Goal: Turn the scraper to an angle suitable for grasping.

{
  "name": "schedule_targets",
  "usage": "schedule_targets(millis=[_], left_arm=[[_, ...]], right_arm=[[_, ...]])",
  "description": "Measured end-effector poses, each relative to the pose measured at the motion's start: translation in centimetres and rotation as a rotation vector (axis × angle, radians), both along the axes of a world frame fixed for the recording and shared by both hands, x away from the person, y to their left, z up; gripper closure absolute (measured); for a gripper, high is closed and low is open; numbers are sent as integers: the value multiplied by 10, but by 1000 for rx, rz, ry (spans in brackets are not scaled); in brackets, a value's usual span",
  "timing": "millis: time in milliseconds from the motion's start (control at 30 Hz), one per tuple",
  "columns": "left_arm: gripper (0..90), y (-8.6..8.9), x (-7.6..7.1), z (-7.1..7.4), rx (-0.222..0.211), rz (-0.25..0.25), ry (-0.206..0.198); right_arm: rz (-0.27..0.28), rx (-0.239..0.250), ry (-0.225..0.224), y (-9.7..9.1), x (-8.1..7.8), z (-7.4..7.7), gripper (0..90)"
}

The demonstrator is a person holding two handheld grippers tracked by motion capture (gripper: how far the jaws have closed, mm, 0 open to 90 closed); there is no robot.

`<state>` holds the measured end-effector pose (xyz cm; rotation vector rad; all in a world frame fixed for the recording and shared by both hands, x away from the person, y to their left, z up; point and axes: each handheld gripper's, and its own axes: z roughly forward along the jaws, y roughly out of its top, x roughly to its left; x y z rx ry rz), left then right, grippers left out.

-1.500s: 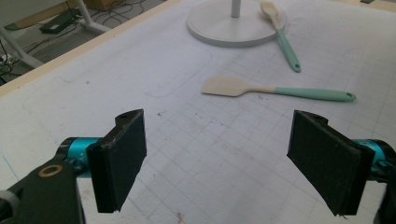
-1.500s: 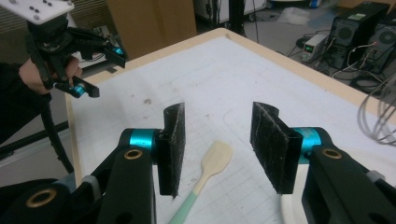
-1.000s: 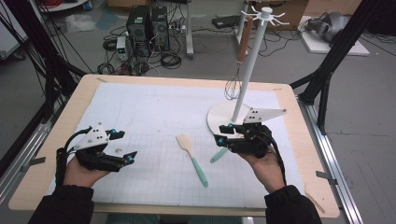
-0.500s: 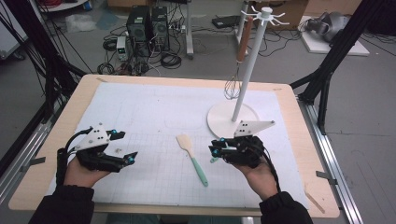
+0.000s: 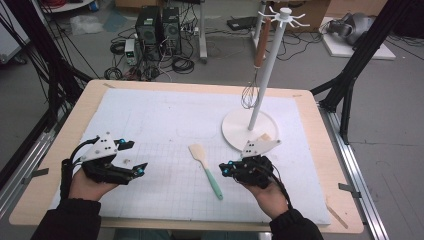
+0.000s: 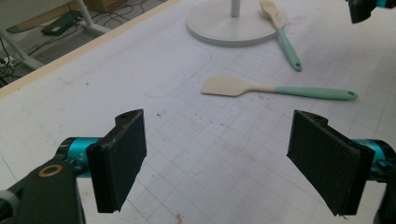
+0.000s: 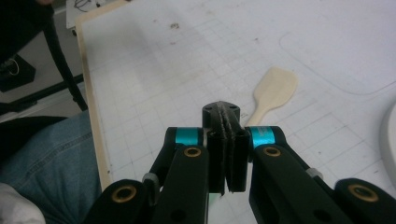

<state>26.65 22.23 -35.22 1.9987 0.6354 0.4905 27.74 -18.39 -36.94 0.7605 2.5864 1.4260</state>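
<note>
Nearest me, the left gripper (image 5: 136,156) sits at the front left of the bench (image 5: 74,116). Its jaws are released and wide, with nothing between them; the left gripper view (image 6: 233,158) looks through the gap at bare white mat (image 5: 165,120).

The change is on the right. The right gripper (image 5: 225,169) has dropped lower and come in from the stand toward the front, and its jaws have just been closing. They're now clenched pad to pad in the right gripper view (image 7: 226,119), and I see nothing caught between them. So that's no grasp yet: I'd guess they have to open again before any pickup.

The spatula (image 5: 205,165) lies flat mid-mat, just left of the right gripper's tips, pale blade away from the person and mint handle toward them. Its handle runs under the shut jaws in the right gripper view (image 7: 273,88).

Farther off, a second spatula (image 6: 280,32) rests with its blade on the round base (image 5: 240,132) of the white stand (image 5: 265,75), and a whisk (image 5: 248,95) hangs from it.

There's plenty of open mat between the hands and to the left. The stand crowds the right rear, and the front edge is close behind both wrists.
</note>
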Motion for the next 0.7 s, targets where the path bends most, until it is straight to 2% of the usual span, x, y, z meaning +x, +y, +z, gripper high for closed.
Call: schedule_targets(millis=[500, 700], left_arm=[[196, 0, 0, -1, 2, -3, 3], [196, 0, 0, -1, 1, -5, 4]], right_arm=[[12, -40, 71, 21, -10, -42, 891], [11, -59, 94, 27, -12, -51, 891]])
